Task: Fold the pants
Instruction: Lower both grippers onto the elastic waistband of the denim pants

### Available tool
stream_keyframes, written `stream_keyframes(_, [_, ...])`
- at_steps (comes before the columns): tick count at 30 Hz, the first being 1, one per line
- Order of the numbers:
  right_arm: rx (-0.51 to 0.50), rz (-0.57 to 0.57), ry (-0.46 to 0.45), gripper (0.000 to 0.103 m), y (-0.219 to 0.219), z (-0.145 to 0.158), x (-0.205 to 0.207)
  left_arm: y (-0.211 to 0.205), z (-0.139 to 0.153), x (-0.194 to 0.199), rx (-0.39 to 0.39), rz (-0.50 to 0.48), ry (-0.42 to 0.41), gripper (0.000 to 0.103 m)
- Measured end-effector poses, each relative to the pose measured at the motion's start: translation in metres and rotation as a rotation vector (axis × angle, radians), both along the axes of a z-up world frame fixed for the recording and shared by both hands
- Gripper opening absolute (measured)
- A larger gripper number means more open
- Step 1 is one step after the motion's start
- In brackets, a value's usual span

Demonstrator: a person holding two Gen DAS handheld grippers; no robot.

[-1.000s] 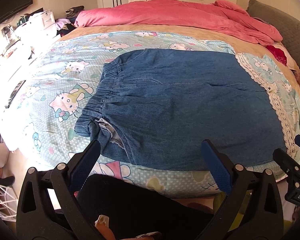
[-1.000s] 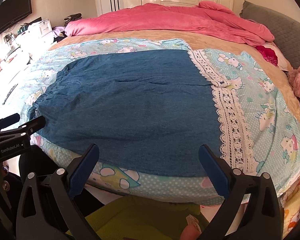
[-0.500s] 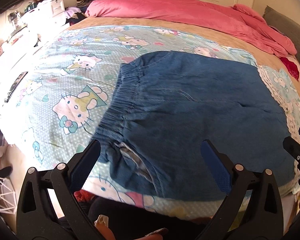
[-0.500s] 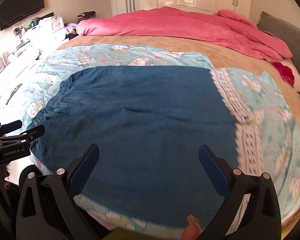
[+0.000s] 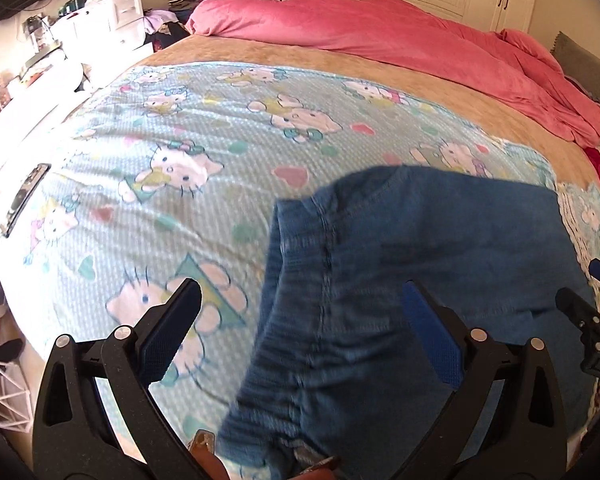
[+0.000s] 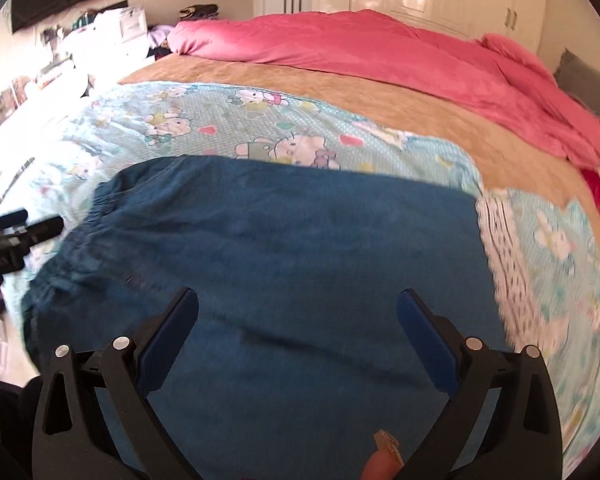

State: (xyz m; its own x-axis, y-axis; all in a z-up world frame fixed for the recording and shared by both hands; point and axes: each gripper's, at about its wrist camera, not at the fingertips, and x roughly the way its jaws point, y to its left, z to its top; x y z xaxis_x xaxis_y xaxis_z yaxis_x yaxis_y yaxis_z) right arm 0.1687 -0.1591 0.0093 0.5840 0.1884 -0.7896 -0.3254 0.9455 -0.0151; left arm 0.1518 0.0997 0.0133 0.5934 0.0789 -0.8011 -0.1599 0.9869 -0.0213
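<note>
Where the cartoon-cat-printed pale blue blanket (image 6: 260, 128) covers the bed, a pair of dark blue denim pants (image 6: 292, 248) is spread flat upon it, with a gathered elastic waistband (image 5: 284, 320) turned toward the left side. Soft wrinkles are seen across the woven denim, and a stitched seam (image 5: 326, 264) runs down from the waistband. White lace trim (image 6: 508, 256) edges the blanket just beside the far right end of the pants. A tan quilted bedspread (image 6: 300, 76) is seen under the blanket, and a rumpled pink duvet (image 6: 380, 44) is heaped beyond it.

The left gripper (image 5: 302, 300) is held with its blue-padded jaws spread wide, nothing between them; the waistband lies just beneath and between its fingers. The right gripper (image 6: 298, 308) is likewise held spread apart and empty, directly over the middle of the denim. Whether either gripper's pads touch the cloth cannot be told.
</note>
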Motion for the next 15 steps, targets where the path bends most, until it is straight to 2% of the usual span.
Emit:
stream_keyframes(3, [0.004, 0.034, 0.031, 0.099, 0.005, -0.005, 0.024, 0.008, 0.000, 0.018, 0.011, 0.003, 0.003, 0.094])
stream_keyframes(7, [-0.043, 0.099, 0.015, 0.099, 0.018, -0.006, 0.051, 0.017, -0.004, 0.036, 0.022, 0.001, 0.007, 0.094])
stream_keyframes(12, [-0.095, 0.175, 0.037, 0.099, 0.037, -0.015, 0.087, 0.023, -0.021, 0.063, 0.047, -0.014, 0.054, 0.094])
stream_keyframes(15, [-0.129, 0.212, 0.068, 0.099, 0.049, -0.026, 0.109, 0.026, -0.029, 0.075, 0.033, -0.021, 0.050, 0.094])
